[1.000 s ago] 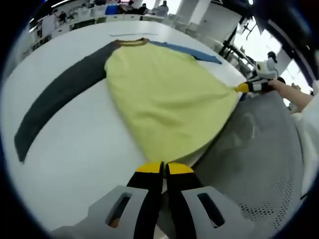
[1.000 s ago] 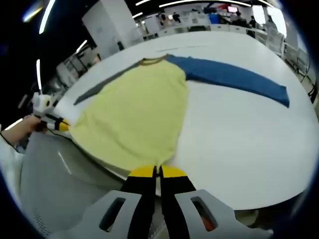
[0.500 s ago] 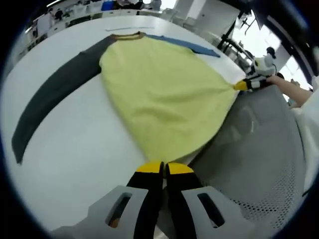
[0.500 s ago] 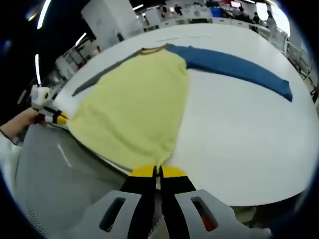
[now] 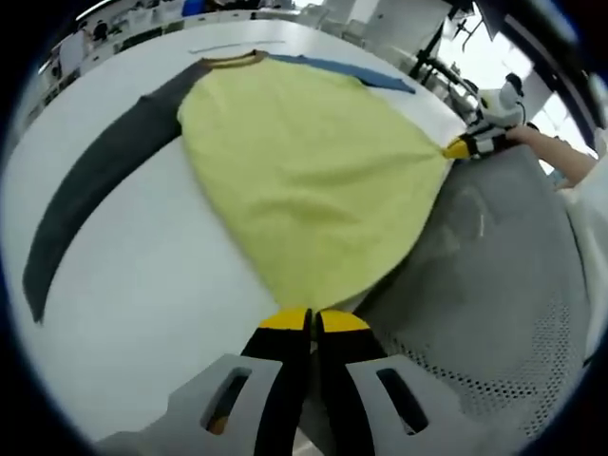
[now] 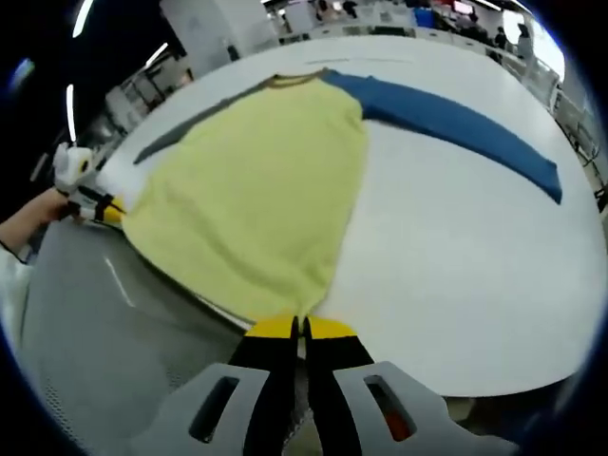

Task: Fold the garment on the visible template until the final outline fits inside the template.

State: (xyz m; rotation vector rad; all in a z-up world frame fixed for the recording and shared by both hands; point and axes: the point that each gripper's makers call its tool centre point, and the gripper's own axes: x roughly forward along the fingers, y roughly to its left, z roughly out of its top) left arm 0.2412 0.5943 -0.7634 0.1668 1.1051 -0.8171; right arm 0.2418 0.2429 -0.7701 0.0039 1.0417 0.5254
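Both grippers, left gripper [image 5: 310, 321] and right gripper [image 6: 298, 328], clamped on hem corners of yellow garment [image 5: 304, 166], hem lifted off white table [image 5: 142, 285]; 2 sleeves flat on table. Risk: uneven pull skews body; corner slips, fold line wrinkles.

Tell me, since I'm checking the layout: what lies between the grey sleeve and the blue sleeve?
The yellow body of the shirt, spread on the white table between the grey sleeve and blue sleeve, seen in both views.
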